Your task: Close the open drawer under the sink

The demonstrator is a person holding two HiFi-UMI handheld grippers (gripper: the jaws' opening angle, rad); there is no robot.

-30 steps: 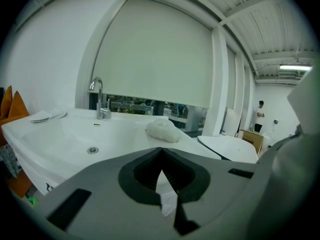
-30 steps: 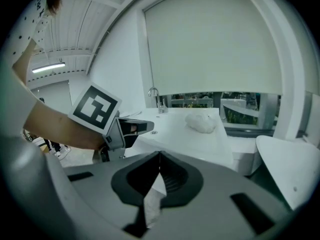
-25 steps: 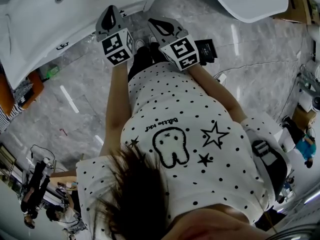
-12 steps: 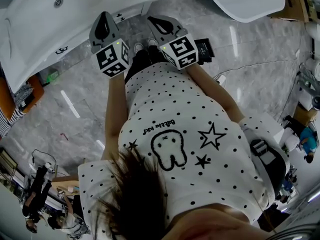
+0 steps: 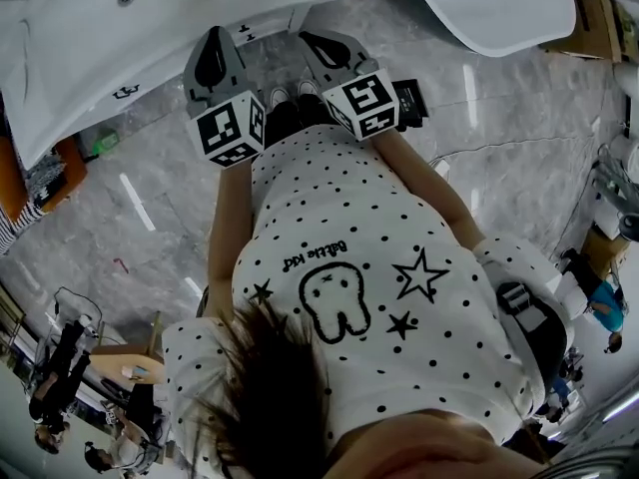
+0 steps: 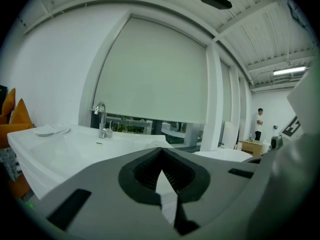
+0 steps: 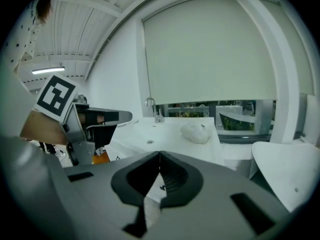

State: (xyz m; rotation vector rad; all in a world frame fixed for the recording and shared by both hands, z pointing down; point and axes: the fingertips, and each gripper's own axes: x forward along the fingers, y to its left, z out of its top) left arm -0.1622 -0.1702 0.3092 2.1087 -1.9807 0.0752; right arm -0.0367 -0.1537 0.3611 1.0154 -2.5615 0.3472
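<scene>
Left gripper (image 5: pixel 213 50): jaws together, empty, raised a little over the last second, facing the sink (image 5: pixel 150 28). Right gripper (image 5: pixel 321 50): jaws together, empty, unmoved. Drawer: under that sink, hidden in every view; the closing push has likely not begun

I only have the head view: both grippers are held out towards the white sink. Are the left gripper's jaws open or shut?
Observer: Shut. In the left gripper view, the left gripper has its jaws tip to tip with nothing between them.
Operator: And the right one?
Observer: The right gripper is also shut and empty.
Operator: Anything lying on the sink?
Observer: A white crumpled lump lies on the sink, beside the basin.
</scene>
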